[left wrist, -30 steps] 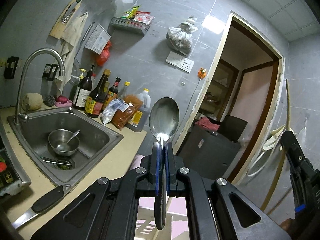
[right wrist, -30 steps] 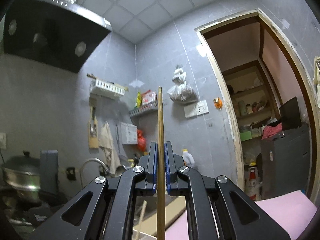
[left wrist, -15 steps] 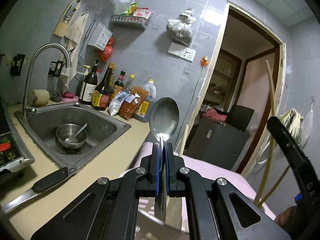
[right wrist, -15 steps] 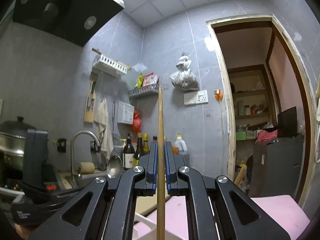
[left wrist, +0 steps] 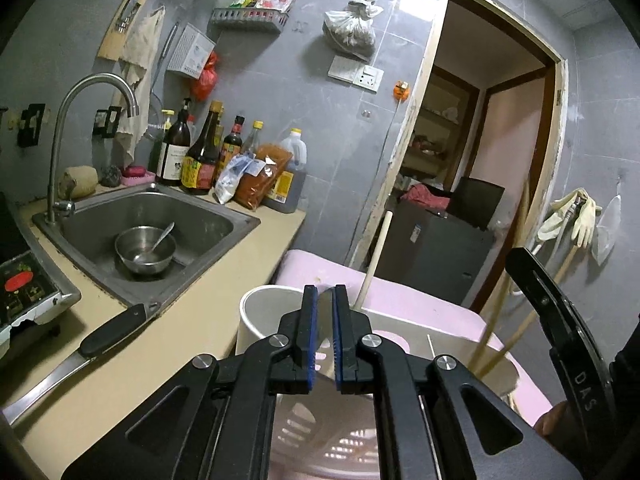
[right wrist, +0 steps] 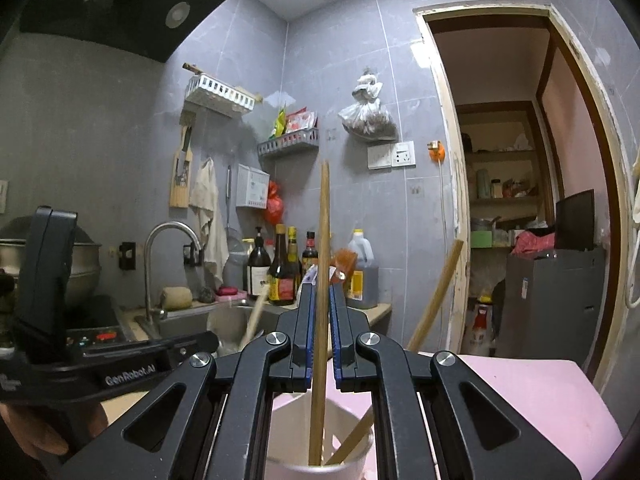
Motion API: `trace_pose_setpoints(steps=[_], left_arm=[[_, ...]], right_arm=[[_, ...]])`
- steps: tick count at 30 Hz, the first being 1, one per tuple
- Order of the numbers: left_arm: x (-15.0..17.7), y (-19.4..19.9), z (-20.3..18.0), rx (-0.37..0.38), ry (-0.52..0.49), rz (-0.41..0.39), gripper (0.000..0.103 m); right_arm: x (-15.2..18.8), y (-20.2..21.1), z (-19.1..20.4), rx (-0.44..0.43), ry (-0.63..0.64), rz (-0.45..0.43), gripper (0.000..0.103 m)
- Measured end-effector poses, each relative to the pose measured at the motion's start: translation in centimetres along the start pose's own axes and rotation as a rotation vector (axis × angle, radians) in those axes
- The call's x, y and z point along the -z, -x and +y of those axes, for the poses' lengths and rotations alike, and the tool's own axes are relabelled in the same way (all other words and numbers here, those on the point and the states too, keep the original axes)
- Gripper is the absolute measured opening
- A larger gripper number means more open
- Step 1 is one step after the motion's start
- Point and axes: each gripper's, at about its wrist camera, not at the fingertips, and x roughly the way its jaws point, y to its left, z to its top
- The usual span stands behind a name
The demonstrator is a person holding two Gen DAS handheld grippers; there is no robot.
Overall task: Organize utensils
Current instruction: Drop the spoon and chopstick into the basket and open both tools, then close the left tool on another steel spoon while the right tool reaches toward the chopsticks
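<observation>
The right gripper (right wrist: 321, 320) is clamped on a smooth, round wooden chopstick (right wrist: 324, 220). It's held upright so the tip drops into the white cup (right wrist: 352, 460) at 6 o'clock, where another chopstick (right wrist: 438, 292) leans toward 1 o'clock. The left gripper (left wrist: 326, 320) has just been opening. A sliver of shiny metal, probably the spoon (left wrist: 326, 308), sits loose between its blue pads, above that cup.

Two chopsticks (right wrist: 320, 320), one cup (right wrist: 320, 468), one knife (left wrist: 80, 356)
</observation>
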Motion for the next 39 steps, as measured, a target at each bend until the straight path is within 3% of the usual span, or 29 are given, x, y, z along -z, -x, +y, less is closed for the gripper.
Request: trace_pose_setpoints(steps=[3, 5, 9, 11, 13, 15, 20, 25, 29, 34, 39], left_arm=[[-0.3, 0.8, 0.2, 0.016, 0.026, -0.009, 0.02], [-0.7, 1.3, 0.2, 0.024, 0.04, -0.014, 0.022], [-1.7, 2.5, -0.5, 0.033, 0.036, -0.034, 0.032], [-2.2, 3.1, -1.2, 0.046, 0.027, -0.046, 0.035], [-2.6, 3.7, -1.9, 0.052, 0.015, -0.058, 0.046], [-2.9, 4.2, -2.7, 0.064, 0.011, -0.073, 0.054], [-3.2, 5.1, -5.2, 0.089, -0.019, -0.099, 0.075], [-2.5, 5.7, -8.0, 0.106, -0.07, -0.12, 0.096], [-1.2, 5.9, -10.3, 0.122, -0.104, -0.139, 0.098], [0.5, 5.8, -12.4, 0.147, -0.135, -0.127, 0.1], [2.6, 4.8, -14.7, 0.156, -0.189, -0.067, 0.1]], right_arm=[[-0.1, 0.2, 0.0, 0.001, 0.002, -0.003, 0.01], [-0.3, 0.6, -0.2, 0.0, -0.005, -0.009, 0.019], [-1.3, 1.8, -0.7, 0.002, -0.009, -0.034, 0.023], [-2.1, 2.7, -1.0, 0.007, -0.008, -0.051, 0.033], [-2.8, 3.6, -1.4, 0.019, -0.009, -0.07, 0.042], [-3.5, 4.4, -2.0, 0.035, -0.009, -0.079, 0.045], [-4.8, 7.2, -4.3, 0.091, -0.019, -0.091, 0.072], [-5.1, 9.8, -6.6, 0.151, -0.018, -0.074, 0.09], [-4.9, 12.0, -8.6, 0.199, -0.02, -0.056, 0.103], [-4.1, 14.2, -10.6, 0.25, -0.015, -0.028, 0.103], [-2.9, 15.8, -12.5, 0.296, -0.002, 0.018, 0.103]])
